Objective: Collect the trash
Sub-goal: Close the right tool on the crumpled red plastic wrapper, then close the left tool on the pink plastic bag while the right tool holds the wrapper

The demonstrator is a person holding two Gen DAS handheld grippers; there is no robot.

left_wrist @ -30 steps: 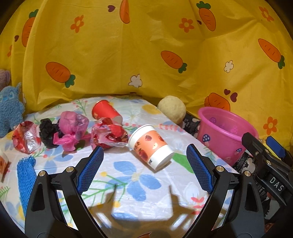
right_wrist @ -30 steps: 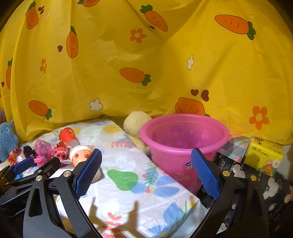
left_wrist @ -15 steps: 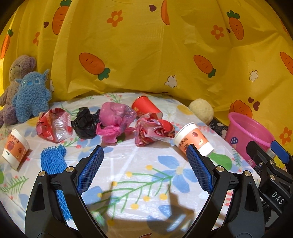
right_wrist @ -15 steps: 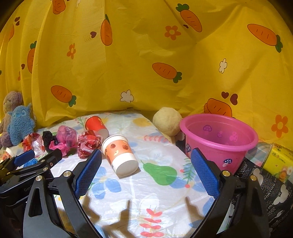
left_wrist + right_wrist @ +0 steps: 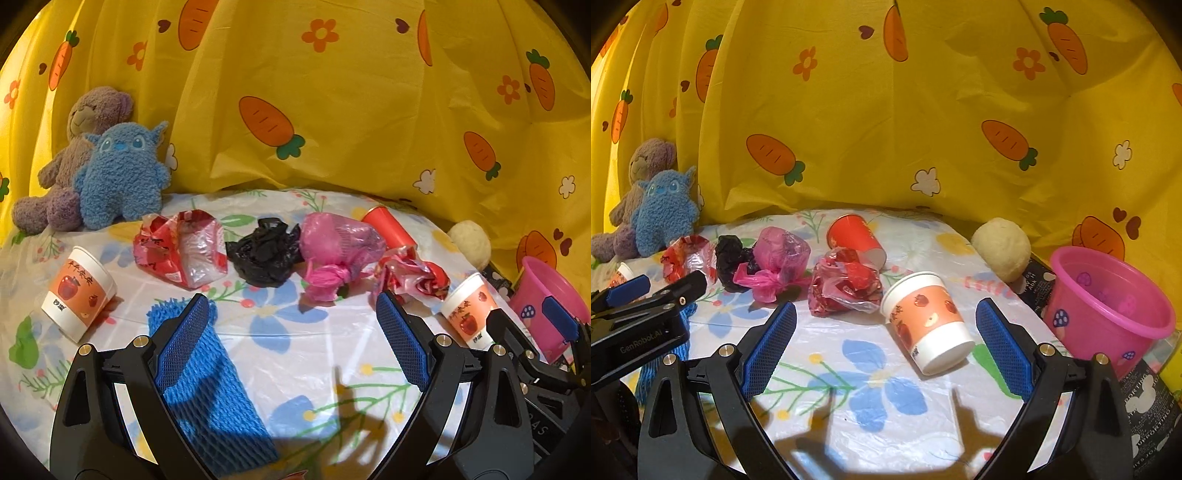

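Trash is being shown strewn across the flowered table (image 5: 871,369): a tipped apple-print cup (image 5: 925,319) is lying between the spread blue pads of the right tool (image 5: 884,345), untouched. At its ten o'clock a crumpled red wrapper (image 5: 844,286) is resting, with a red cup (image 5: 855,238) behind. A pink bag (image 5: 338,253), a black bag (image 5: 264,254) and a blue mesh sleeve (image 5: 210,384) are being framed by the left tool (image 5: 290,341), gaping wide and empty. At three o'clock the pink bucket (image 5: 1108,314) is standing upright.

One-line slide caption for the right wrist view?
Open right gripper facing a tipped paper cup, pink bucket alongside.
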